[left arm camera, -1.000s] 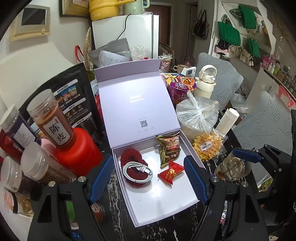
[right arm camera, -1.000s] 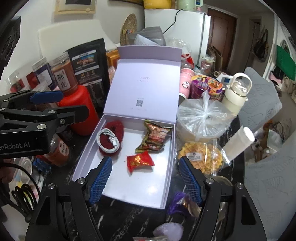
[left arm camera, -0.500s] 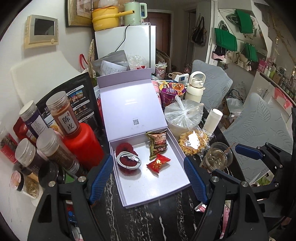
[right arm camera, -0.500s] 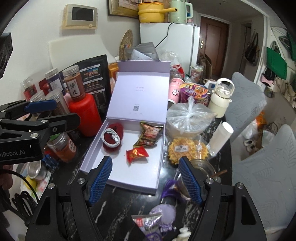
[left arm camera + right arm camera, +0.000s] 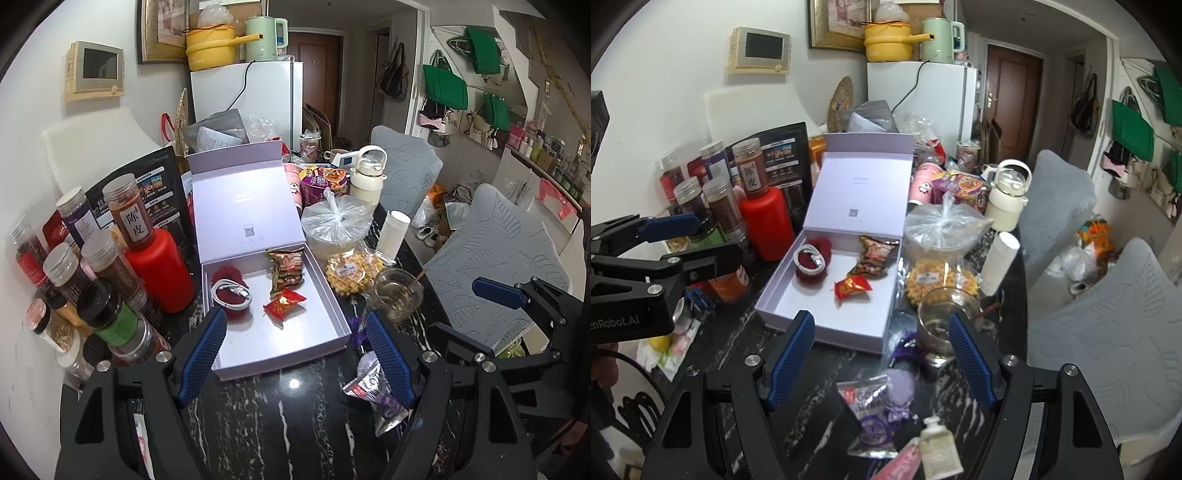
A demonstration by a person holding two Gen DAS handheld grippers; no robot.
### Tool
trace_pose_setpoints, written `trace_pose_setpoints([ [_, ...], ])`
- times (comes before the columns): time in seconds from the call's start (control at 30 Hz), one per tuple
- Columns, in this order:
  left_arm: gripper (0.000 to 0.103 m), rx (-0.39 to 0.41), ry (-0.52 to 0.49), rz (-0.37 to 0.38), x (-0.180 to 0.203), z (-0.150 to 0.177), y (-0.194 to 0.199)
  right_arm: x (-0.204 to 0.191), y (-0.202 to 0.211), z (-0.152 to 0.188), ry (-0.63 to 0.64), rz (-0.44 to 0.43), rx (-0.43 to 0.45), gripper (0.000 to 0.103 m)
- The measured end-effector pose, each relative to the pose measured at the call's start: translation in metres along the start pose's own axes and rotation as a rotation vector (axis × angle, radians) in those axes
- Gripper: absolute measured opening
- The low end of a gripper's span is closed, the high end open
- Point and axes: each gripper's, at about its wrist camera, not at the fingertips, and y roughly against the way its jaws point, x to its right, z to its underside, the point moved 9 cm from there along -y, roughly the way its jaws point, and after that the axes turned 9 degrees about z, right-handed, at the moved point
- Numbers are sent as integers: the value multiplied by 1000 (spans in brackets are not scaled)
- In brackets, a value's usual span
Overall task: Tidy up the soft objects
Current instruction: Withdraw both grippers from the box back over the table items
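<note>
while ribbed blue pads gape, fluffy red puff sits boxed.

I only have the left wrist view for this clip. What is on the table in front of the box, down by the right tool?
Observer: A small white capped tube lies near the right tool, outside your frame.
Operator: Anything soft beside it?
Observer: A lilac sachet rests against a foil snack packet. Both are outside the box.
Operator: Is the right tool carrying anything?
Observer: No. Its own camera shows the fingers wide apart with nothing gripped.
</note>
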Motion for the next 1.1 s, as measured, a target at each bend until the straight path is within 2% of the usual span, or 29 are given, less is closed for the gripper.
trace_pose_setpoints([
  [0.6, 78, 6, 2, 26, 68, 40, 24, 46, 56, 55, -21, 20, 18, 76],
  [0.9, 78, -24, 6, 54, 83, 63, 12, 60, 60, 87, -42, 35, -33, 76],
  [1.1, 78, -75, 20, 74, 89, 80, -3, 64, 50, 108, -63, 40, -93, 76],
])
